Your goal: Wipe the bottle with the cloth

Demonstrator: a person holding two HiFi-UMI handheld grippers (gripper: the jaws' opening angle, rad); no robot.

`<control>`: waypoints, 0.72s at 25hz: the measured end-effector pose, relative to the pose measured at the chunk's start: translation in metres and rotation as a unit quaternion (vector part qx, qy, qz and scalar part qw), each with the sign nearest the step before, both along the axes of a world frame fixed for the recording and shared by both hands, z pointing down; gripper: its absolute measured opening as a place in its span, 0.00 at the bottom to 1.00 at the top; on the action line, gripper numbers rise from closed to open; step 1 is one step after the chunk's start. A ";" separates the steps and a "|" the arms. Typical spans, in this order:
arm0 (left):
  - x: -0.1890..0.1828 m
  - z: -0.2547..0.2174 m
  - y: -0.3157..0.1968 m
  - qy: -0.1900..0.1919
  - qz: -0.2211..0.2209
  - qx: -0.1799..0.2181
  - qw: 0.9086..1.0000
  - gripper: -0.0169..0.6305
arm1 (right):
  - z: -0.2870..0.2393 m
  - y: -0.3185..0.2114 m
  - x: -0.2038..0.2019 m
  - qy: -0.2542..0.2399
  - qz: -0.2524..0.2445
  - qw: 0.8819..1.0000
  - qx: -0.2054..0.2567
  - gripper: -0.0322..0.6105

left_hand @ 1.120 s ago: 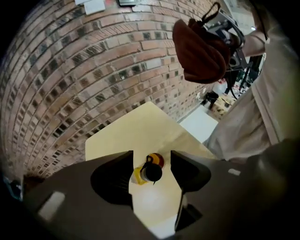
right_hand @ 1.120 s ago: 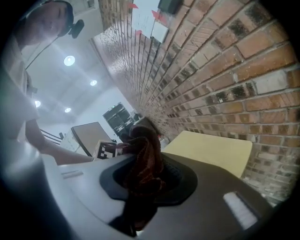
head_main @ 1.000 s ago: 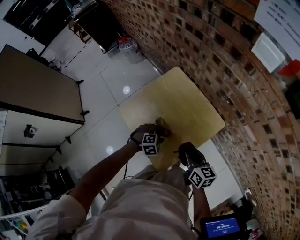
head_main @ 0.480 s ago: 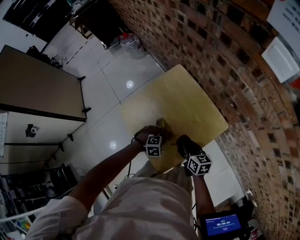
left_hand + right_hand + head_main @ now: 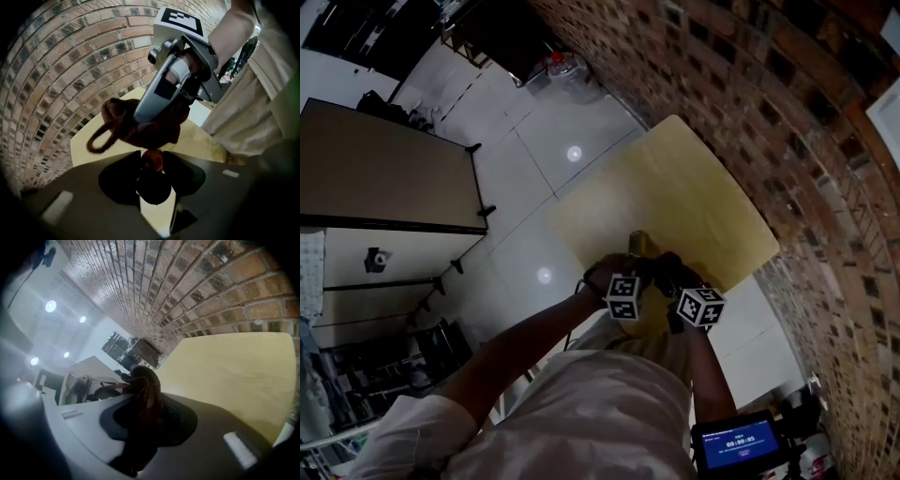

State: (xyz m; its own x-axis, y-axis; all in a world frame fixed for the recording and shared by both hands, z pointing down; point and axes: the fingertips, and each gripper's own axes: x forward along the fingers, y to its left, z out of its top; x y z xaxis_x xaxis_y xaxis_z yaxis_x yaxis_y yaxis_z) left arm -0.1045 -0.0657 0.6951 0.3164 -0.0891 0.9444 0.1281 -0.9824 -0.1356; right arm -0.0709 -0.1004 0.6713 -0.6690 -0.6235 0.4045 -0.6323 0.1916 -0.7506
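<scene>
Now the right gripper (image 5: 144, 401), pinching the cloth (image 5: 146, 380), has swung beside the left gripper (image 5: 151, 157), whose jaws have just been closing onto the upright bottle (image 5: 151, 187).

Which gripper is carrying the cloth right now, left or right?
The right gripper: the reddish-brown cloth is pinched in its jaws. The left gripper, whose jaws have just been closing, has only the dark top of the bottle between them.
</scene>
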 end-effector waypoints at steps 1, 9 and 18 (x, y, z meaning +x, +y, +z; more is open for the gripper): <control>0.000 0.001 0.000 -0.001 0.000 0.003 1.000 0.29 | 0.005 -0.003 -0.008 -0.004 -0.003 1.000 -0.003 0.17; -0.002 0.003 0.002 -0.007 -0.001 0.023 1.000 0.28 | 0.061 -0.014 -0.010 0.062 0.027 0.997 -0.036 0.17; -0.002 0.003 0.002 -0.018 0.002 0.022 1.000 0.28 | 0.146 -0.020 -0.015 0.218 -0.060 0.972 -0.070 0.16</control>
